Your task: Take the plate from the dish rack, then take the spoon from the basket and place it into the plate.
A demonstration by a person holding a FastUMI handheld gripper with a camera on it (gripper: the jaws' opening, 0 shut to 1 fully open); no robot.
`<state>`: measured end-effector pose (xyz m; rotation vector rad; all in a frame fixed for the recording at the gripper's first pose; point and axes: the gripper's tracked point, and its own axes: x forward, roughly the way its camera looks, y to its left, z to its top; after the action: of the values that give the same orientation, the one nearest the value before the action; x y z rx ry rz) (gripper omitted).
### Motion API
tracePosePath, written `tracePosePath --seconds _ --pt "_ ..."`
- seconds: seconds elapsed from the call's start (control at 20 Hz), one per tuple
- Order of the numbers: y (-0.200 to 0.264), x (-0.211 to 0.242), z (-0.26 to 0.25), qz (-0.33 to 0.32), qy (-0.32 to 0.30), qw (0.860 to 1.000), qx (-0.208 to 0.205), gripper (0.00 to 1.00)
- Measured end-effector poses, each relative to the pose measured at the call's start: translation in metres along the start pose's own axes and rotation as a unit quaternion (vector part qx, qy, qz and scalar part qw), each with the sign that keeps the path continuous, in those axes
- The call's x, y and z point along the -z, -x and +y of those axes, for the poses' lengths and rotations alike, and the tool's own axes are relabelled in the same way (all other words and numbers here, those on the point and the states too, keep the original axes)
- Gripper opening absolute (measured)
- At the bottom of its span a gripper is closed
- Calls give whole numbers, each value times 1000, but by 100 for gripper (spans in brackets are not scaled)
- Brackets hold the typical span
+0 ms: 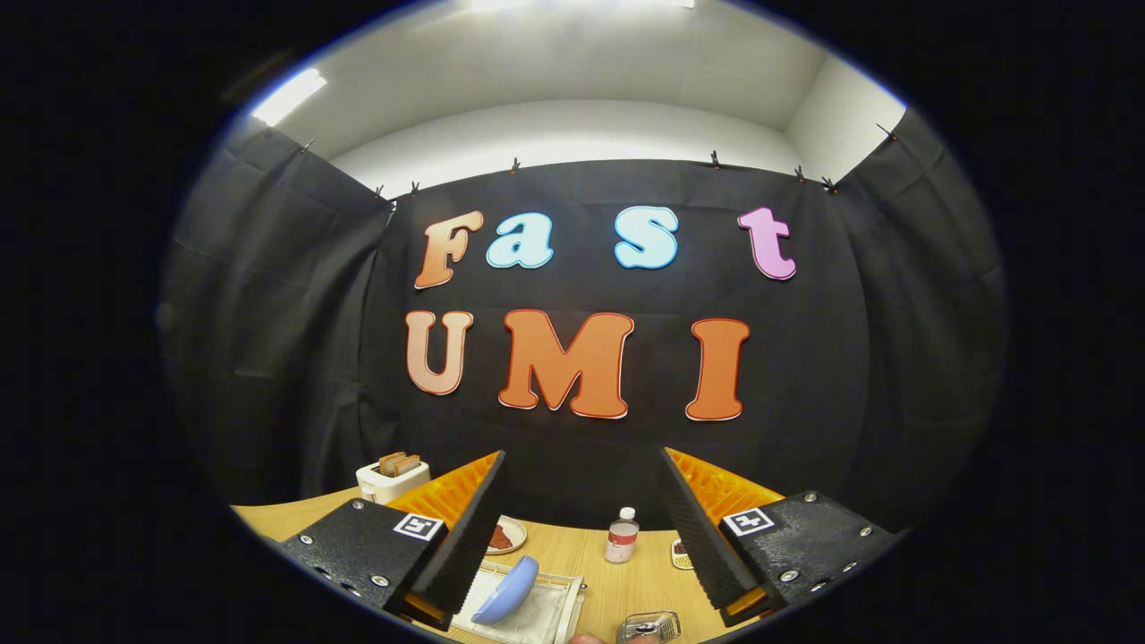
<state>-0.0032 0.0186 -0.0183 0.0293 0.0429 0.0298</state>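
Two fingers of the hand-held gripper [581, 528] stand wide apart, with nothing between them and nothing in their grip. Nearest, low between the fingers, a small clear container with a metal rim [650, 624] lies on the light wooden tabletop [626, 581], and part of a fingertip [586, 639] shows just beside it. Close to the left finger, a pale blue round plate [506, 590] leans tilted on edge in a white wire dish rack [546, 617] lined with a white mat. Just beyond the rack, a small white dish holding dark reddish food [506, 537] is partly hidden by the left finger. Between the fingers and farther ahead, a small clear bottle with a white cap and reddish label [622, 537] stands upright. Beside the right finger, a small white object with a dark patterned face [681, 555] is partly hidden; its kind cannot be told. Farther left, beyond the left finger, a white toaster with two brown slices of bread upright in its slots [392, 478] stands near the tabletop's far edge. Behind everything hangs the black cloth wall [859, 358], with white ceiling above.
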Motion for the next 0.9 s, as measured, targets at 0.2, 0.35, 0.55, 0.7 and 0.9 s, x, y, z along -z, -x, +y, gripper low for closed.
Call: tracePosePath --seconds 0.2,0.35,0.55,0.7,0.9 --pt "0 14 3 21 2 1000 -1 98" --pt "-4 32 8 47 -7 999 -4 98" --pt "-18 60 15 97 -40 994 -9 98" --pt "-29 81 20 138 -69 988 -20 98" --pt "-40 113 25 199 -87 976 -25 98"
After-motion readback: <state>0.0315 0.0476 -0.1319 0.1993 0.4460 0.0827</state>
